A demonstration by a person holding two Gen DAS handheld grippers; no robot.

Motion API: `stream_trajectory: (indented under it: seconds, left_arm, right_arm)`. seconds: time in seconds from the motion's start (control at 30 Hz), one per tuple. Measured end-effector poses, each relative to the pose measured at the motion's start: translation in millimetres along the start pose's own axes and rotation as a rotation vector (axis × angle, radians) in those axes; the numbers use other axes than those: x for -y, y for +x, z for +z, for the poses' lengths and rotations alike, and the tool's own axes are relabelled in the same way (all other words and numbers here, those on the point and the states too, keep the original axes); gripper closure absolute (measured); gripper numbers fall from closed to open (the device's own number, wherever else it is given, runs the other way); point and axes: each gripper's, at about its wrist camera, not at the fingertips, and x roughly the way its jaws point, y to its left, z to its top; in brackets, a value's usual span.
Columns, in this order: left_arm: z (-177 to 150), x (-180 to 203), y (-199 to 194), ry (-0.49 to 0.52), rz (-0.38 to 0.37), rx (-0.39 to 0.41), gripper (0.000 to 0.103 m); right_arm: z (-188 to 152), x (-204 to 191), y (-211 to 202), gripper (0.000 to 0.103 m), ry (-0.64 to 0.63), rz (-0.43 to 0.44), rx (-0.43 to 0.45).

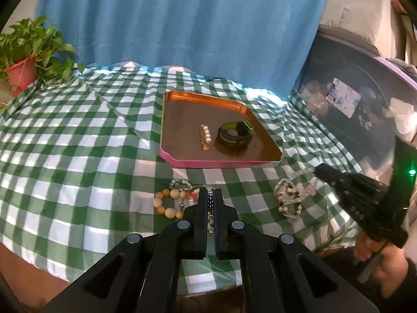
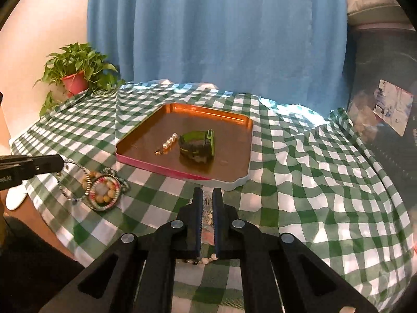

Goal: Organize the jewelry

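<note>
Both claws clamp bead strands: left claw (image 1: 210,191); right claw (image 2: 207,192).

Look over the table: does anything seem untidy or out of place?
Yes. The checked cloth is rumpled, and wooden-bead bracelets lie loose in front of the tray, which holds only a pearl clip and a green watch.

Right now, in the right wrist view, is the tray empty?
No. The tray holds a pearl hair clip and a green-and-black watch side by side.
</note>
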Motion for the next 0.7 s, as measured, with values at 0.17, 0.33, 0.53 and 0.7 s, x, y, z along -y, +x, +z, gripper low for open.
stream_trajectory:
  seconds: [0.17, 0.33, 0.53, 0.7]
  left_arm:
    - [13, 7, -14, -0.011, 0.033, 0.003, 0.1]
    - [27, 15, -28, -0.024, 0.112, 0.002, 0.1]
    - [46, 38, -63, 0.01, 0.092, 0.068, 0.1]
    - [67, 59, -96, 0.09, 0.113, 0.178, 0.1]
  right_arm:
    - [17, -2, -23, 0.097, 0.029, 0.002, 0.019]
    - [39, -7, -54, 0.097, 0.036, 0.001, 0.072]
    - [65, -20, -93, 0.097, 0.026, 0.011, 0.14]
    - [83, -30, -117, 0.097, 0.01, 0.025, 0.194]
